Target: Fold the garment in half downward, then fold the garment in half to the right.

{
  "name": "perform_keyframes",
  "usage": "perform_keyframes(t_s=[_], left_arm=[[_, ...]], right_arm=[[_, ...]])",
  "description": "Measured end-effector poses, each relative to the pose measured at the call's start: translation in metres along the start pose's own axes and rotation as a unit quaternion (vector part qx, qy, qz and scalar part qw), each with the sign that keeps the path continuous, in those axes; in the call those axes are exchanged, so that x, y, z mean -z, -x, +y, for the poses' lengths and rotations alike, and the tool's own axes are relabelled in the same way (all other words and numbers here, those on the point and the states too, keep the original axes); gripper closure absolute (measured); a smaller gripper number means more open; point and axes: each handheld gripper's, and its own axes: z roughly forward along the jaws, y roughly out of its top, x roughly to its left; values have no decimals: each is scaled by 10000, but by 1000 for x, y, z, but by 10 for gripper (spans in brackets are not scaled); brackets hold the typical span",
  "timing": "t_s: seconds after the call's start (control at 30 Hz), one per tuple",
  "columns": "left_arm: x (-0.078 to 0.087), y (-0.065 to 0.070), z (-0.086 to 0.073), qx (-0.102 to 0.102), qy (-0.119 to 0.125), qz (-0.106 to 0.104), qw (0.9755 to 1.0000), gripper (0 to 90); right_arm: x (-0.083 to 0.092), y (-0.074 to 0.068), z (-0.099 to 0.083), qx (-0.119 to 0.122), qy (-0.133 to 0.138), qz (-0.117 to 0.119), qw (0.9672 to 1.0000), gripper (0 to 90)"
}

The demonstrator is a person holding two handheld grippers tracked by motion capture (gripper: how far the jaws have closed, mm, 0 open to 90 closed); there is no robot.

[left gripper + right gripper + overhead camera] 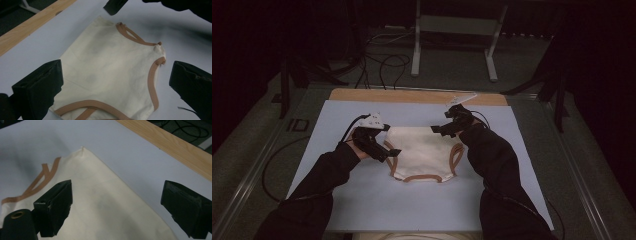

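Two grippers, left gripper (379, 150) and right gripper (446, 129), hover with jaws apart over the unlabelled cream garment (422, 152).

Both forearms in long dark sleeves (319, 182). Left gripper (393, 152): black body, pale grey three-cornered plate (374, 120) on top, black cable (272, 165) trailing. Right gripper (435, 129): black, thin black cable. Jaws in both gripper views: matte black, blocky, square-ended pads (41, 83).
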Motion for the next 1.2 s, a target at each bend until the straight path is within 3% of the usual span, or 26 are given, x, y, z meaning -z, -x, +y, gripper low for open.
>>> perform_keyframes(t_s=[0.4, 1.2], left_arm=[[9, 14, -7, -97, -34, -36, 9999, 0], [2, 26, -40, -65, -214, -169, 9996, 0]], right_arm=[[-20, -14, 14, 104, -8, 163, 9998, 103], [-55, -36, 33, 197, -66, 420, 9989, 103]])
